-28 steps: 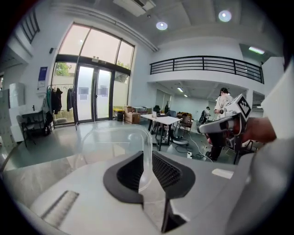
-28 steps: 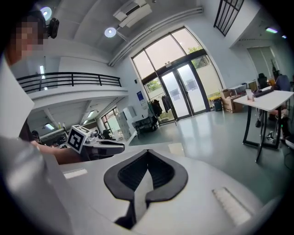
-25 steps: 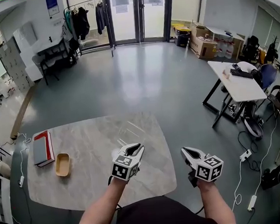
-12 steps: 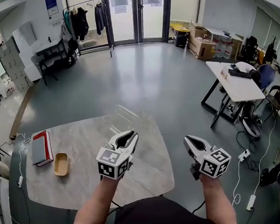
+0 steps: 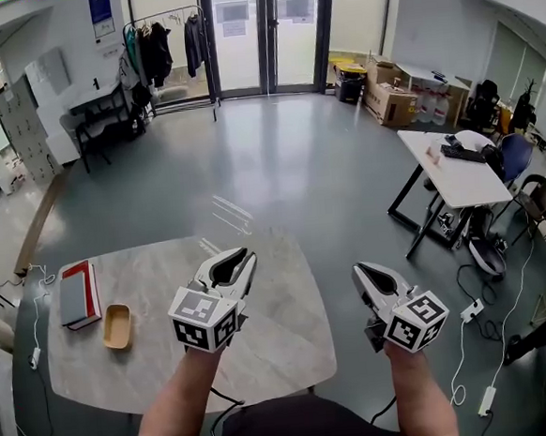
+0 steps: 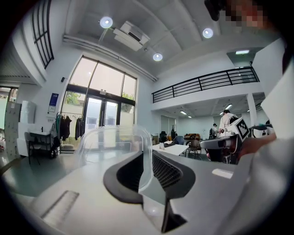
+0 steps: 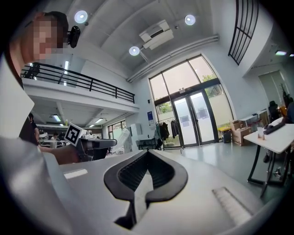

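Note:
My left gripper [image 6: 145,155] is shut on the wall of a clear plastic container [image 6: 110,143], which it holds up in the air with its rim towards the glass doors. In the head view the left gripper [image 5: 236,258] hovers over the marble table [image 5: 137,279], and the container [image 5: 224,214] shows only as faint glints beyond its tips. My right gripper [image 7: 147,152] is shut with nothing between its fingers. It hangs over the floor to the right of the table in the head view [image 5: 361,272]. Each gripper sees the other from the side.
A red and grey book [image 5: 75,294] and a small tan tray [image 5: 117,325] lie at the table's left end. A white desk [image 5: 457,168] with chairs stands to the right, cardboard boxes [image 5: 388,102] beyond it, a clothes rack [image 5: 161,44] by the glass doors.
Both grippers have tilted upward, so their views show more ceiling. The left one moved left and forward over the table, still holding the clear container. The right stayed shut.

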Motion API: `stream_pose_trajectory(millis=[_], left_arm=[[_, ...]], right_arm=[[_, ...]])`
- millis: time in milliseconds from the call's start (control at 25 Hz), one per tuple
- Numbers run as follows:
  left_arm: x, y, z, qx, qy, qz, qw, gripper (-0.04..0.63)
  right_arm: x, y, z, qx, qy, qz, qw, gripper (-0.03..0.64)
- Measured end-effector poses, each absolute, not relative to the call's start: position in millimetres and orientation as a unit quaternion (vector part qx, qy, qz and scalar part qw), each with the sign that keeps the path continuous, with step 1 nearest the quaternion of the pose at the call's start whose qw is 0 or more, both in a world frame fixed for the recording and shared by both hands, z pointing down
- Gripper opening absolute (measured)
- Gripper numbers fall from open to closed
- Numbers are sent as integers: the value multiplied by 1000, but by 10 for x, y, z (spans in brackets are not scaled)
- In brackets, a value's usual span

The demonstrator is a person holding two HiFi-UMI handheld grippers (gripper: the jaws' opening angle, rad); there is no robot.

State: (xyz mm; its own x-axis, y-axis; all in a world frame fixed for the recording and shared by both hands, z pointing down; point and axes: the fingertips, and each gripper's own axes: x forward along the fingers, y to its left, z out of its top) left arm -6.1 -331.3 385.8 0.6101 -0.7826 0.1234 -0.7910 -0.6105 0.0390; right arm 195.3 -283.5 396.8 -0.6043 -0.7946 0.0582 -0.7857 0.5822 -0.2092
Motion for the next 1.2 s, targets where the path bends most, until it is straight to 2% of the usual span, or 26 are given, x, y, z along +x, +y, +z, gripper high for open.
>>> stream_pose_trajectory(millis=[440, 1200], left_arm=[[-249, -3266, 3659, 887, -460, 9, 26, 61], [-271, -3310, 3777, 887, -459, 27, 30, 63]], right_arm=[[1832, -2829, 3728, -433, 898, -66, 43, 12], [1755, -2911, 3797, -439, 895, -68, 29, 12]])
